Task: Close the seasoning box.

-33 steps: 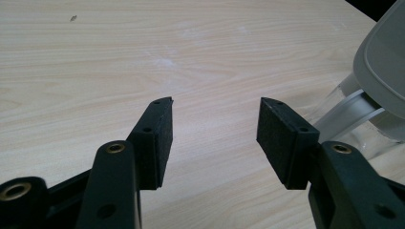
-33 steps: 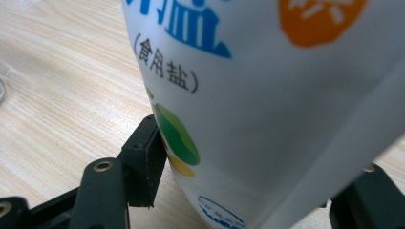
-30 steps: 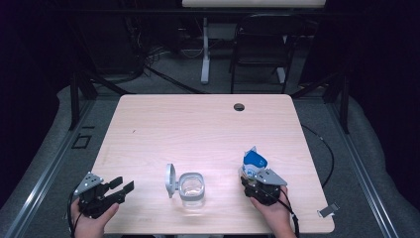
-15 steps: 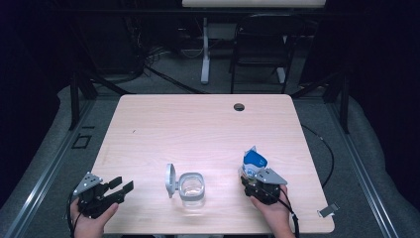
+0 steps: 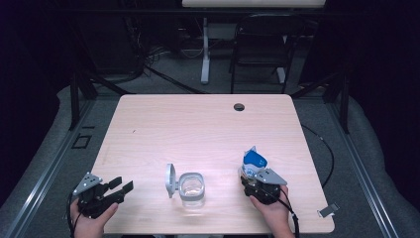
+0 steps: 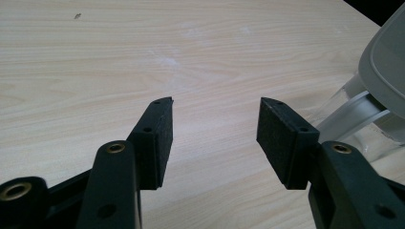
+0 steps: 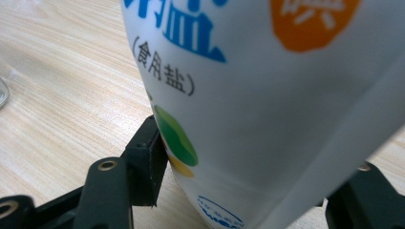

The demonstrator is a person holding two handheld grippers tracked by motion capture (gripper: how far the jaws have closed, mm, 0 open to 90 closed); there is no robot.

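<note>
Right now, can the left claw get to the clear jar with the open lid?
Probably yes. The left claw is open and holds nothing, and only bare table lies between it and the jar. The jar's grey lid faces that side.

Light wood table [image 5: 198, 129]: clear jar [image 5: 191, 189] with open lid near the front edge, middle; salt bag [image 5: 254, 162] stands front right.

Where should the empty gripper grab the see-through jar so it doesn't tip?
Probably low on the clear body of the jar, coming in from the left gripper side with its open jaws. The grey lid stands flipped up on that side, so go in under it, not on it.
</note>
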